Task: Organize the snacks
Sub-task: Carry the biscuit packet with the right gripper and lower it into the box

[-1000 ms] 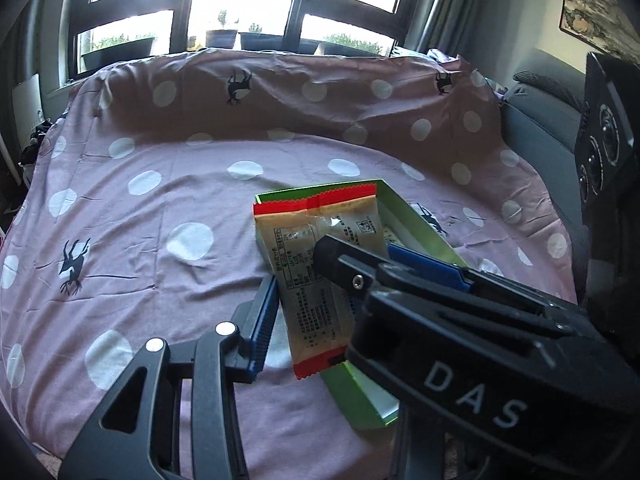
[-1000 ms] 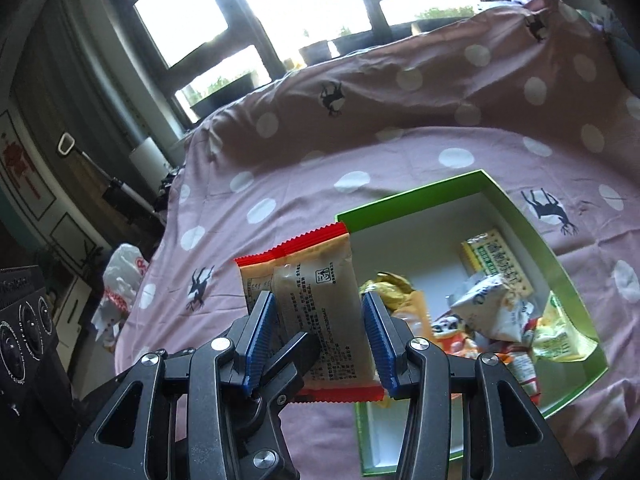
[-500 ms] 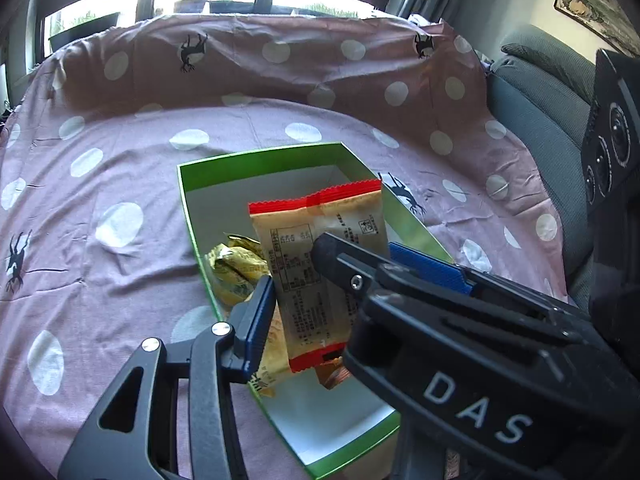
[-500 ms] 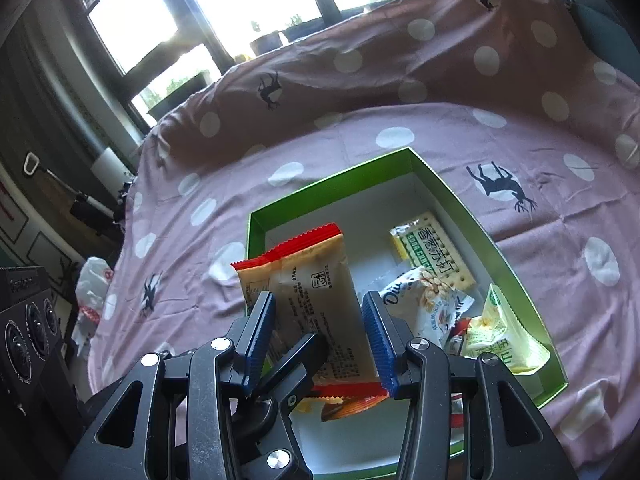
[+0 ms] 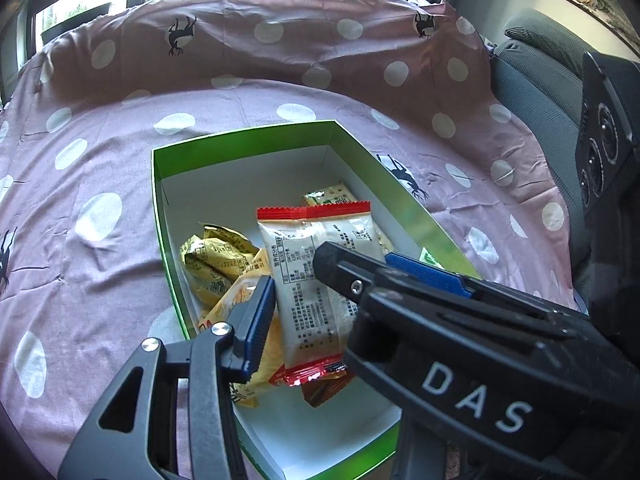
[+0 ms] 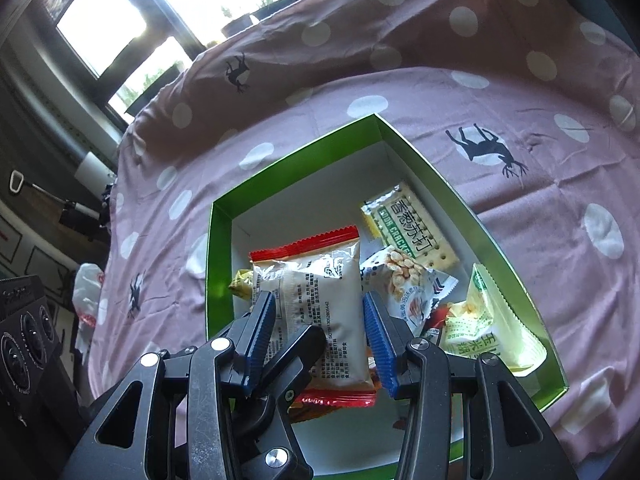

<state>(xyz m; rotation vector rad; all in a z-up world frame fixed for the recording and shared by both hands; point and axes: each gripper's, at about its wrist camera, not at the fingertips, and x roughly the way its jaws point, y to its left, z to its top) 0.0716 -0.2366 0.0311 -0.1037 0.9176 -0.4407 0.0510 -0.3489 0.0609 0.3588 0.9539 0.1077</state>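
Note:
A white snack packet with red crimped ends (image 5: 320, 272) hangs over the open green box (image 5: 240, 148); it also shows in the right wrist view (image 6: 320, 300). My right gripper (image 6: 320, 320) is shut on the packet, blue pads on both its sides. The right gripper's body crosses the left wrist view. My left gripper (image 5: 340, 292) stands open around the packet; one blue pad (image 5: 260, 320) shows left of it, apart. The box (image 6: 224, 216) holds yellow packets (image 5: 216, 260), a cracker pack (image 6: 408, 224), a puffed snack bag (image 6: 404, 284) and a green-white packet (image 6: 484, 320).
The box sits on a pink polka-dot cloth with deer prints (image 5: 100, 216). A grey sofa (image 5: 532, 68) stands at the right. Windows with plant pots (image 6: 240, 24) lie behind. A white plastic bag (image 6: 88, 292) lies off the cloth's left edge.
Both grippers and the held packet moved forward and lower over the box. The box interior and its snacks now fill more of both views.

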